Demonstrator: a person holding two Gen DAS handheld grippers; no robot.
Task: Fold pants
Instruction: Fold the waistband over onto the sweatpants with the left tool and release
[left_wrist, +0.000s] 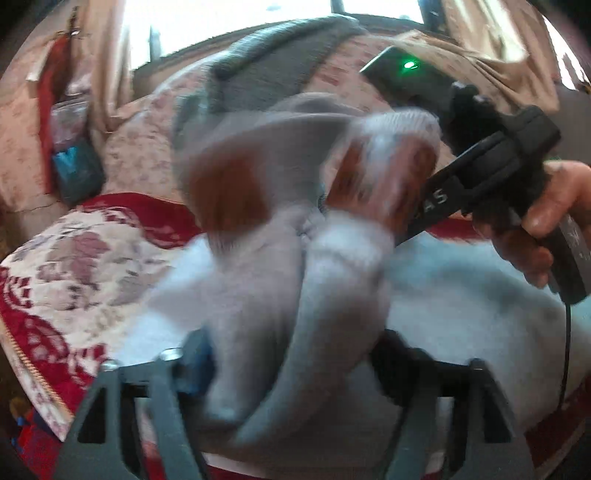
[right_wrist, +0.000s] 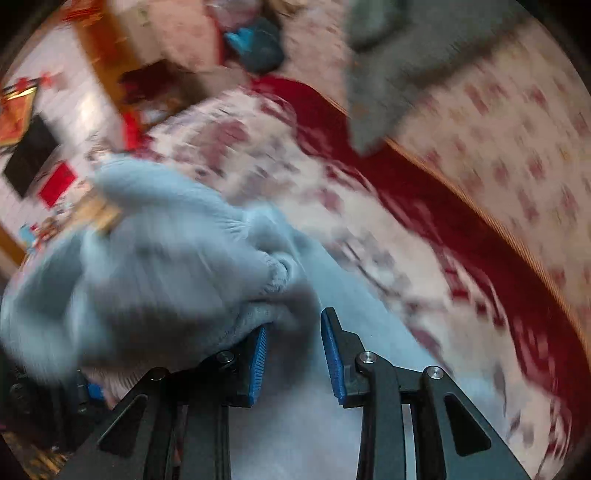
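The pants (left_wrist: 280, 266) are light grey-blue knit with brown patches and lie bunched on a red and cream floral bedspread (left_wrist: 74, 266). In the left wrist view the cloth drapes over my left gripper (left_wrist: 291, 373) and hides its pads, so its state does not show. The right gripper's body (left_wrist: 491, 170), held by a hand, is at the right, close to a ribbed cuff. In the right wrist view my right gripper (right_wrist: 295, 354) is open, with blue pads apart. The pants (right_wrist: 147, 273) bunch over its left pad (right_wrist: 256, 365). Both views are motion-blurred.
A grey garment (left_wrist: 269, 62) lies at the back on a floral pink cover (left_wrist: 140, 147); it shows also in the right wrist view (right_wrist: 391, 66). A blue bag (left_wrist: 75, 173) hangs at the left. A curtained window is behind the bed.
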